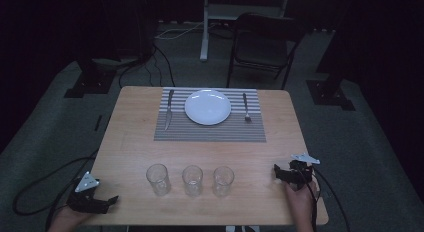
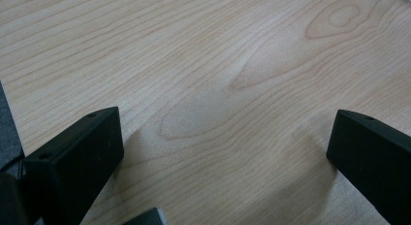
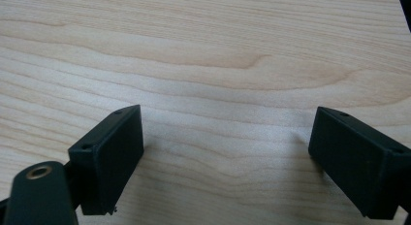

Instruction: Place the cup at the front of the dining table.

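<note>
While both grippers rest at the near corners of the pale wooden table (image 1: 130, 142), neither one holds anything. Seen from its own camera, the left gripper (image 2: 225, 152) has its two black, blocky jaws standing wide apart, with only bare wood grain between them; one jaw tip sits just above the tabletop and casts a soft shadow on it. The right gripper (image 3: 225, 157) looks the same in its own view: jaws spread wide, flat matte pads facing each other, bare wood between them.

From the high view, the left gripper (image 1: 102, 201) lies at the near left edge, a grey three-cornered plate on top and a dark cable trailing off the table. The right gripper (image 1: 281, 173) sits near the right edge, held by a hand (image 1: 300, 199), its jaws pointing inward along the table.

Three clear, smooth-walled drinking glasses stand upright in a row along the near side, between the two grippers and apart from both: the left glass (image 1: 158, 179) nearest the left gripper, the middle glass (image 1: 192, 180), and the right glass (image 1: 223, 180) nearest the right gripper. Farther off lies a grey striped woven placemat (image 1: 210, 132) bearing a round white plate (image 1: 208, 106), a metal knife (image 1: 169, 109) to its left and a metal fork (image 1: 246, 107) to its right.
</note>
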`<action>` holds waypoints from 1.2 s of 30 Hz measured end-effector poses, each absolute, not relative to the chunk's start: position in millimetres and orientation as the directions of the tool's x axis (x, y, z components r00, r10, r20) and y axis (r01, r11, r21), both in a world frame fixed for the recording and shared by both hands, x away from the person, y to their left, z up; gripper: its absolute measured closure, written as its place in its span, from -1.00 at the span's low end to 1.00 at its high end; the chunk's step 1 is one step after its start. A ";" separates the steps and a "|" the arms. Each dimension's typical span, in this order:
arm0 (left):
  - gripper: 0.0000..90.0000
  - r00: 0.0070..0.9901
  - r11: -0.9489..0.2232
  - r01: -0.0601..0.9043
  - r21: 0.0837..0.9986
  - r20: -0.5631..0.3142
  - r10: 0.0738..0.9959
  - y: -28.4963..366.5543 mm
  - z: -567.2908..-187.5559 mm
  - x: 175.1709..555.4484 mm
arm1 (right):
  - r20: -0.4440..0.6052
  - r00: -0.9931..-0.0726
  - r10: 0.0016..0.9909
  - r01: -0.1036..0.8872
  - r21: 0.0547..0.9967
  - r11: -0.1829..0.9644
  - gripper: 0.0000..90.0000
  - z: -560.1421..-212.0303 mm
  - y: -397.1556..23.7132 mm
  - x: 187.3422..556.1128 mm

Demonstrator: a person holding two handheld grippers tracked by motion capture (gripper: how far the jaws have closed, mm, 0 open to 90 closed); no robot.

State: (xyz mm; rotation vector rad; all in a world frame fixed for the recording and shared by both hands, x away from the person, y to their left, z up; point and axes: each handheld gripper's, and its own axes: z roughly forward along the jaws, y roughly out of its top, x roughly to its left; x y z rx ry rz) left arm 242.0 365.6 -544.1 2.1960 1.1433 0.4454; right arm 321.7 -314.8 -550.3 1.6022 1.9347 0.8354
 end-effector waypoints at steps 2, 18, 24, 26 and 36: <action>-1.00 0.571 -0.439 0.616 0.654 0.013 0.821 364.8 -543.6 242.3 | 0.012 -0.192 0.981 0.682 0.721 0.124 -0.73 -550.3 -314.8 321.7; -0.96 0.616 -0.443 0.611 0.655 -0.042 0.787 358.2 -530.5 247.4 | 0.013 -0.191 0.981 0.682 0.721 0.124 -0.73 -550.3 -314.8 321.7; -0.96 0.640 -0.460 0.590 0.663 -0.038 0.767 353.3 -521.3 246.9 | 0.012 -0.191 0.981 0.682 0.721 0.124 -0.73 -550.3 -314.8 321.7; -0.96 0.650 -0.460 0.583 0.670 -0.044 0.759 352.0 -517.2 246.6 | 0.012 -0.191 0.981 0.682 0.721 0.124 -0.73 -550.3 -314.8 321.7; -0.96 0.703 -0.494 0.523 0.695 -0.024 0.711 336.3 -495.5 249.7 | 0.013 -0.192 0.981 0.682 0.721 0.124 -0.73 -550.3 -314.9 321.7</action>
